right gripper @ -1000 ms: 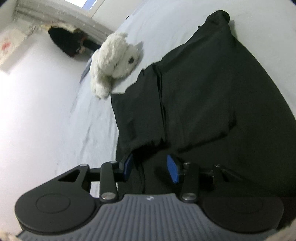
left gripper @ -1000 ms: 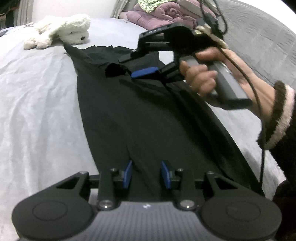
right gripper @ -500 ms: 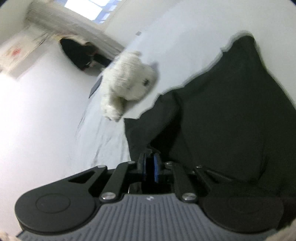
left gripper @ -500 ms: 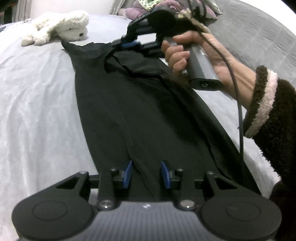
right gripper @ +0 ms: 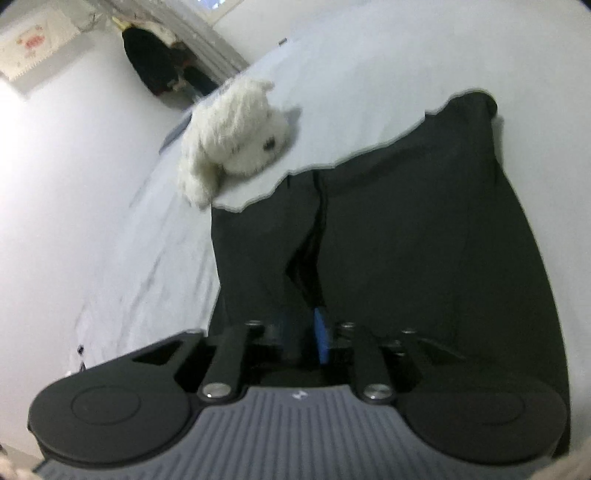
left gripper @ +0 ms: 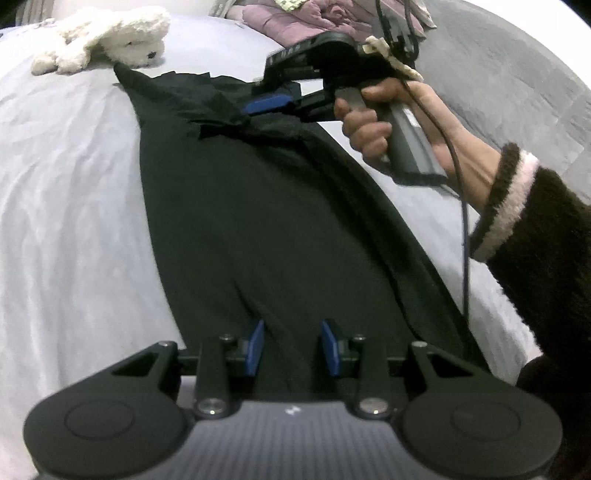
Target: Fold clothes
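Observation:
A long black garment (left gripper: 258, 206) lies flat along the pale bed sheet (left gripper: 66, 184). My left gripper (left gripper: 293, 347) rests at its near end, blue pads apart, with a low crease of cloth running between them and no pinch. At the far end a hand (left gripper: 406, 122) holds my right gripper (left gripper: 258, 107) just above a bunched fold of the garment. In the right wrist view, the right gripper (right gripper: 301, 336) has its jaws opening. One blue pad (right gripper: 320, 339) shows, and black cloth (right gripper: 406, 221) lies loosely between and beneath the jaws.
A white plush toy (left gripper: 110, 37) (right gripper: 236, 140) lies on the bed just beyond the garment's far edge. Pink bedding (left gripper: 314, 18) is piled at the back and a grey quilt (left gripper: 517, 81) lies along the right. A dark-sleeved arm (left gripper: 546, 258) crosses the right side.
Half a second ago the right gripper was pinched shut on the garment's far fold and lifted toward the toy. Now it has come back lower with its jaws apart. The left gripper stayed put.

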A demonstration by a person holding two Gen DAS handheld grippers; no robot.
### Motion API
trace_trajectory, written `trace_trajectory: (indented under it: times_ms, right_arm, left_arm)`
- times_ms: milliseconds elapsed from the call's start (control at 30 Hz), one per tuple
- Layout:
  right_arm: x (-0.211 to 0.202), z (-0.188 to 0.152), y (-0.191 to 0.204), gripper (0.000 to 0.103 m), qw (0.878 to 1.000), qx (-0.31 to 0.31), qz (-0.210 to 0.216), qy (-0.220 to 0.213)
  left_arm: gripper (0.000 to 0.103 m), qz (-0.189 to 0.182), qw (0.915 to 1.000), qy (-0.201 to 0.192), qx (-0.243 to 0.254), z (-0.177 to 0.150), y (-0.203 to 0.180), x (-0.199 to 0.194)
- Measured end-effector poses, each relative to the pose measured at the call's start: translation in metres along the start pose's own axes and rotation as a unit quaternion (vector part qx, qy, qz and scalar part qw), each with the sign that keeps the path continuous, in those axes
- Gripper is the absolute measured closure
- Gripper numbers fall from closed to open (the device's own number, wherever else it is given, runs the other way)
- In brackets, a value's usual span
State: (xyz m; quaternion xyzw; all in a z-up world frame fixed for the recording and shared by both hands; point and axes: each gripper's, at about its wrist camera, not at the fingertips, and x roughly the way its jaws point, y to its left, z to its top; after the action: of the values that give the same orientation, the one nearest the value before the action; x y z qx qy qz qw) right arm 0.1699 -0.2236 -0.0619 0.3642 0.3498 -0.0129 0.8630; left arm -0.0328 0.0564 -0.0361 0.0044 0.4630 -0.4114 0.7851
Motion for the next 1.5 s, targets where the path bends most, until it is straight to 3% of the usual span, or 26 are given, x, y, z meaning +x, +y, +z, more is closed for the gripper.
trace_trajectory:
  times_ms: [267, 333, 467, 733, 833, 867, 1000, 1333, 1367, 1433, 1500]
  right_arm:
    - [0.040, 0.032, -0.018, 0.061, 0.997, 0.073, 0.018, -0.011]
    - [0.050, 0.035, -0.020, 0.069, 0.996, 0.080, 0.024, -0.014]
    - [0.059, 0.040, -0.014, 0.095, 0.997, 0.063, 0.028, -0.031]
    - [0.031, 0.040, 0.005, 0.100, 0.993, -0.014, 0.013, -0.117]
    - [0.034, 0.041, -0.002, 0.097, 0.995, -0.006, -0.006, -0.102]
    - [0.037, 0.041, -0.005, 0.089, 0.995, 0.001, -0.008, -0.095]
    - [0.044, 0.042, -0.021, 0.088, 0.996, 0.047, 0.018, -0.070]
    - [0.058, 0.041, -0.023, 0.085, 0.997, 0.058, 0.014, -0.055]
    - [0.057, 0.041, -0.023, 0.082, 0.997, 0.058, 0.013, -0.056]
    - [0.053, 0.041, -0.023, 0.066, 0.996, 0.055, 0.010, -0.062]
    - [0.051, 0.042, -0.022, 0.062, 0.996, 0.050, 0.005, -0.067]
  left_arm:
    - [0.069, -0.003, 0.9996, -0.027, -0.003, 0.009, -0.003, -0.004]
    - [0.069, -0.003, 0.9996, -0.026, -0.004, 0.010, -0.004, -0.004]
    - [0.069, -0.003, 0.9997, -0.022, -0.003, 0.011, -0.004, -0.003]
    - [0.069, -0.003, 0.9998, -0.019, -0.001, 0.010, -0.003, -0.004]
    - [0.069, -0.003, 0.9998, -0.018, -0.002, 0.010, -0.003, -0.004]
    - [0.069, -0.003, 0.9998, -0.018, -0.002, 0.010, -0.003, -0.004]
    - [0.069, -0.002, 0.9998, -0.018, -0.003, 0.010, -0.003, -0.005]
    - [0.068, 0.025, 0.9979, -0.055, -0.022, 0.015, 0.004, -0.007]
    - [0.067, 0.029, 0.9974, -0.060, -0.025, 0.016, 0.006, -0.008]
    - [0.066, 0.038, 0.9961, -0.073, -0.034, 0.018, 0.009, -0.009]
    - [0.066, 0.044, 0.9947, -0.082, -0.044, 0.020, 0.013, -0.009]
